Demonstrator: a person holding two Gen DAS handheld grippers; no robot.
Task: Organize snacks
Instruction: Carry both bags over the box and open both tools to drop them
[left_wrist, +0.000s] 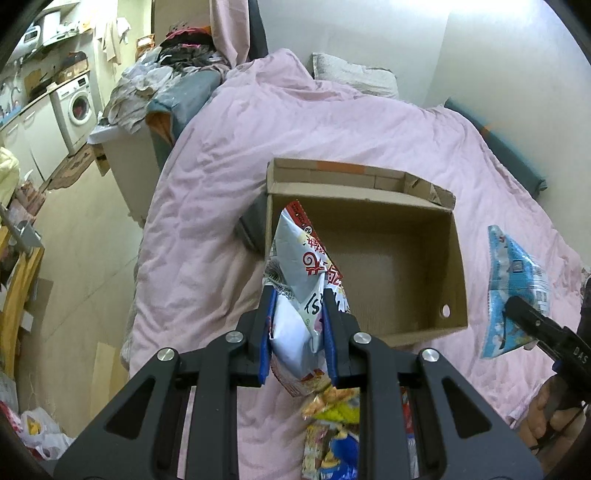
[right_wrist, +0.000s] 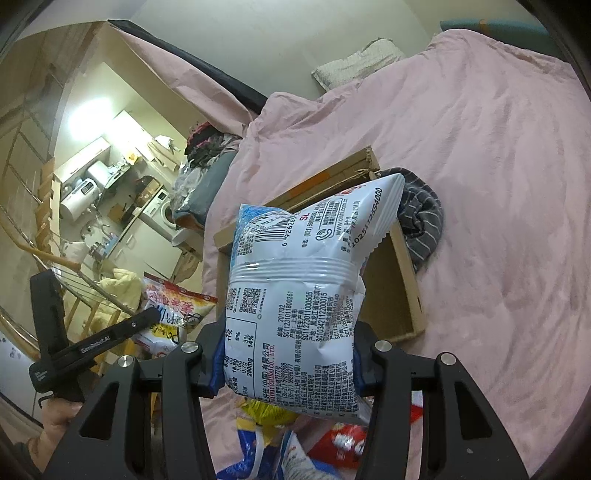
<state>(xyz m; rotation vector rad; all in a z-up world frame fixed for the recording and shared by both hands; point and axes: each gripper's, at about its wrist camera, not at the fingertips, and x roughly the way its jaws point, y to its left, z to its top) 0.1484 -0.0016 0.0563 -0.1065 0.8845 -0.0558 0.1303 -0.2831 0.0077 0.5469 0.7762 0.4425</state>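
Note:
My left gripper (left_wrist: 298, 297) is shut on a white snack bag with red lettering (left_wrist: 303, 258), held up over the near left corner of an open cardboard box (left_wrist: 391, 273) on the pink bed. My right gripper (right_wrist: 290, 349) is shut on a puffy white and blue snack bag (right_wrist: 295, 280), held in the air in front of the same box (right_wrist: 386, 295). In the left wrist view that blue bag (left_wrist: 513, 280) hangs to the right of the box. The box looks empty inside. A pile of loose snack packets (left_wrist: 332, 424) lies on the bed below both grippers.
A pink duvet (left_wrist: 369, 122) covers the bed. A grey striped cloth (right_wrist: 423, 218) lies against the box's far side, and a pillow (left_wrist: 354, 74) sits at the head. Off the bed's left side are piled clothes (left_wrist: 166, 77), a washing machine (left_wrist: 75, 103) and bare floor.

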